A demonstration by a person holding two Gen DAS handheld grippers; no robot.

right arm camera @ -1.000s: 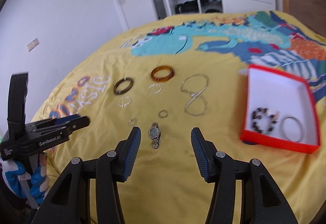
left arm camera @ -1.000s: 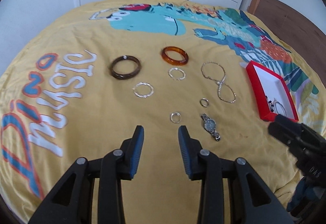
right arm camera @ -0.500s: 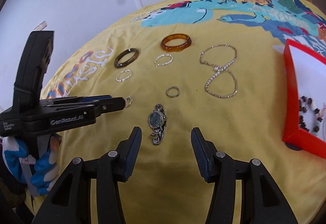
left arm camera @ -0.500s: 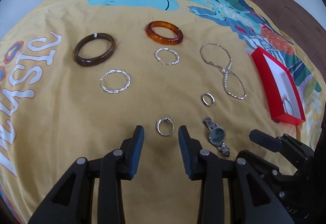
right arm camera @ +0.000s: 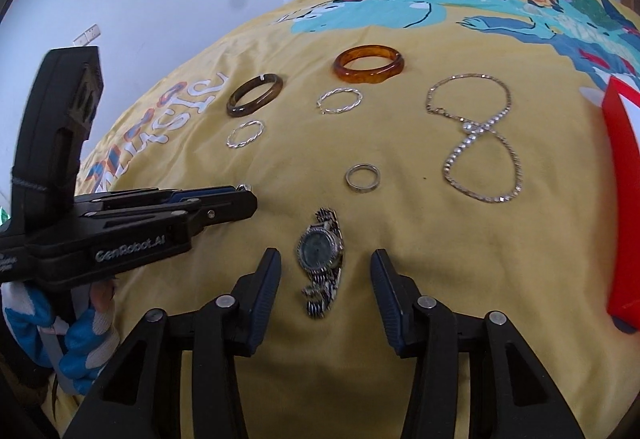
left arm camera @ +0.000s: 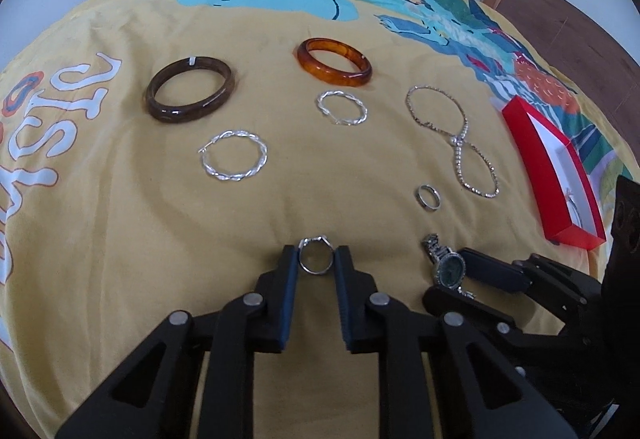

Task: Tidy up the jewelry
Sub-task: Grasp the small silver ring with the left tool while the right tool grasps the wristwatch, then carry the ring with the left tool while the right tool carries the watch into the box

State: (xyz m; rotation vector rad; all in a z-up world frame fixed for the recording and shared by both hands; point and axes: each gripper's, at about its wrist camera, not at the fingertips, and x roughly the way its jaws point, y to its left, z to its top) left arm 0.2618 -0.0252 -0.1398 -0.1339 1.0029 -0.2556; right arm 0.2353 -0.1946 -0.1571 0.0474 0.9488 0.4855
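Jewelry lies on a yellow printed bedspread. My left gripper [left arm camera: 317, 257] is open, its fingertips on either side of a small silver ring [left arm camera: 316, 260] on the cloth. My right gripper [right arm camera: 325, 267] is open, fingers either side of a silver wristwatch [right arm camera: 320, 253], also in the left wrist view [left arm camera: 447, 268]. A red box [left arm camera: 556, 175] stands at the right. Another silver ring [right arm camera: 362, 178] lies beyond the watch.
Farther back lie a dark brown bangle [left arm camera: 190, 89], an amber bangle [left arm camera: 334, 61], two twisted silver hoops [left arm camera: 234, 155] [left arm camera: 342, 107] and a silver chain necklace [left arm camera: 456, 139]. The left gripper's body [right arm camera: 132, 223] shows at the right view's left. Wardrobe and door stand behind.
Both grippers have moved forward and down toward the bedspread. The left now brackets the small ring and has narrowed a little; the right now brackets the watch.
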